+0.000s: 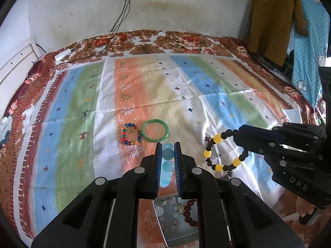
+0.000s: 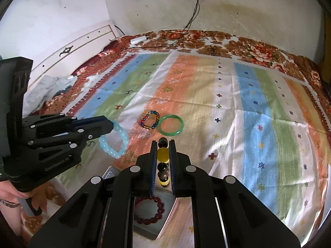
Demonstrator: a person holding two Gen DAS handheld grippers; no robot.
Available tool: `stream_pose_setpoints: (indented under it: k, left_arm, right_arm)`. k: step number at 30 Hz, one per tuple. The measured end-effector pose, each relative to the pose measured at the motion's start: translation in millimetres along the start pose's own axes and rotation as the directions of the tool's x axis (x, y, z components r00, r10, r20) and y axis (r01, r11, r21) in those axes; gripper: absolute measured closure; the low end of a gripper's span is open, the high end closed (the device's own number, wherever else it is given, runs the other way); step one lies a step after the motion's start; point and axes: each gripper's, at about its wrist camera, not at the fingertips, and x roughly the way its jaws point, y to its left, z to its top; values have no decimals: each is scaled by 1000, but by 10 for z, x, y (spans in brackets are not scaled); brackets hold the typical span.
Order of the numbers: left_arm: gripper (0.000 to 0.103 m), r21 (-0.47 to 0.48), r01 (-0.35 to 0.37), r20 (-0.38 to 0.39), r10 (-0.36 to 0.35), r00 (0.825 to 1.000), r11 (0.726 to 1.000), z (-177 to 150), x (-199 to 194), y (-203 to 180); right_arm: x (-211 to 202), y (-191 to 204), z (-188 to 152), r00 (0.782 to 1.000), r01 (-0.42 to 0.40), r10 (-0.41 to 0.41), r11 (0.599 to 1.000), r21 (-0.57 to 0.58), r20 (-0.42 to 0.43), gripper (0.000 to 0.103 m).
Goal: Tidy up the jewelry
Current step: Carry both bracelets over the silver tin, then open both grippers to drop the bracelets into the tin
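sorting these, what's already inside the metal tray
In the metal tray: a dark red bead bracelet and a pale pastel bead bracelet. The gripper bodies cover much of the tray, so more may be hidden.

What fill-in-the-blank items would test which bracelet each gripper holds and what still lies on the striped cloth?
1. The left gripper is shut on the light ____ translucent bead bracelet.
2. The right gripper is shut on the dark brown and ____ bead bracelet.
3. On the cloth, the multicoloured bead bracelet lies beside the plain ____ bangle.
4. The dark red bead bracelet lies in the metal ____.

Missing: blue; yellow; green; tray
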Motion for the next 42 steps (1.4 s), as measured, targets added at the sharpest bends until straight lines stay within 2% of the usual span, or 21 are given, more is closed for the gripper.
stream_pose_setpoints:
  k: [15,28,29,30,31,32,34,37,42]
  left_arm:
    - [92,7,8,-6,-8,1000,1000,-246,-124,-195]
    - [91,-7,-29,-27,29,999,1000,-491,-152,-184]
    - [84,-10,-42,-21,42,999,999,-493,-161,-174]
    - [78,-14,-49,-18,49,999,999,-493,-165,-164]
    - [71,-23,-54,-12,54,998,998,-486,-171,-133]
    - [70,-30,-59,-11,59,998,998,-478,-171,-109]
    - [68,-54,-81,-15,80,997,995,-458,-150,-11]
    - [58,-73,-106,-25,105,994,992,-446,-110,98]
    - [47,-69,-156,-21,155,988,985,-429,-78,180]
  right_arm:
    - [-154,129,-250,999,-40,39,999,-23,-23,91]
    - [-164,172,-379,998,-60,59,998,-13,-38,91]
    - [-158,162,-378,998,-56,55,998,-10,-36,86]
    - [-147,143,-373,998,-44,44,999,-3,-34,68]
    - [-147,124,-372,999,-36,36,999,5,-31,59]
    - [-146,98,-368,999,-29,30,999,15,-25,53]
    - [-128,50,-356,1000,-11,12,1000,25,-24,53]
    - [-88,-6,-344,1000,14,-13,999,32,-26,53]
    - [-37,-30,-332,999,38,-37,999,30,-34,53]
